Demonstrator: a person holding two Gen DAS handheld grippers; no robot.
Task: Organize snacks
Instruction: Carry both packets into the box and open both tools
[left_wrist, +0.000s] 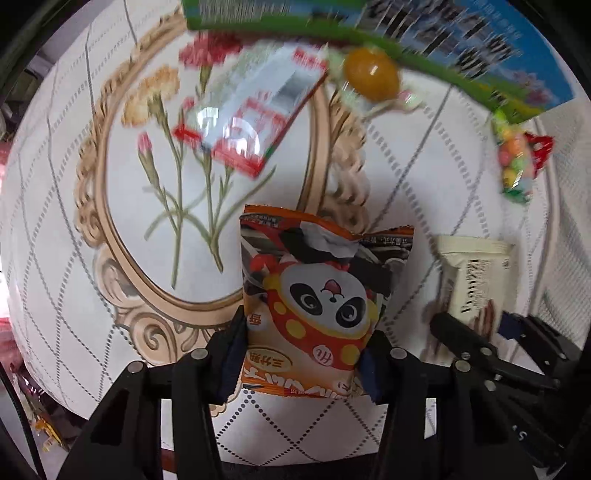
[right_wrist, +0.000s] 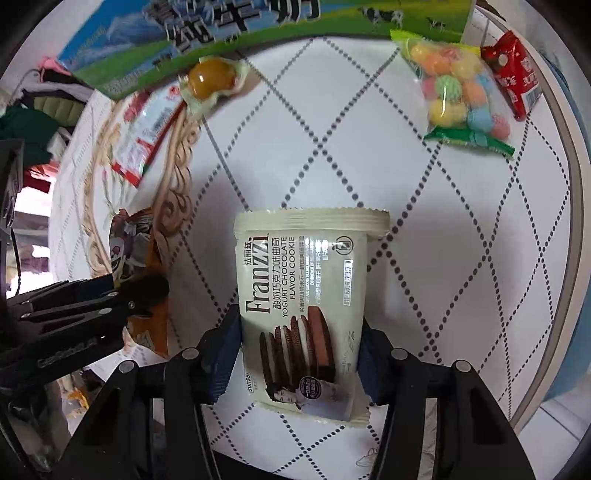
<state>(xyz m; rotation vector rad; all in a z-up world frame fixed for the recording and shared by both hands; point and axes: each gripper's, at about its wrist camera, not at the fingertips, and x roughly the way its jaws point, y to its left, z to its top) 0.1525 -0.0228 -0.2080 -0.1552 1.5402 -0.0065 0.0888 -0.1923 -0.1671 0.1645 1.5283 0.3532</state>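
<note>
Your left gripper (left_wrist: 301, 360) has its jaws closed on the orange panda packet (left_wrist: 314, 295), the blue pads pressing both side edges of its lower half. The packet is a light, air-puffed foil pouch: soft, slick, and likely full of crumbly pieces, so the side seams low down are a sensible hold. A harder squeeze would probably crush the contents, and a looser one could let the foil slide. It points away from you over the counter (left_wrist: 424, 155), above the edge of the printed oval frame.

Your right gripper (right_wrist: 299, 363) grips the cream cookie pack (right_wrist: 303, 295) the same way, jaws clamped against its 2 long edges near the lower end, with the crimped top seam free. This pack looks flatter and a bit stiffer, since sandwich cookies sit stacked inside, but they are fragile and the wrapper is glossy. Hold it firmly at the edges and avoid twisting. The 2 grippers sit side by side, close together.

Farther out, loose on the counter, lie a red and white packet (left_wrist: 247, 122), a yellow jelly cup (right_wrist: 212, 79), a bag of coloured candy balls (right_wrist: 461, 92) and a small red sachet (right_wrist: 515, 79). A green and blue milk carton (right_wrist: 229, 33) stands at the far edge.
</note>
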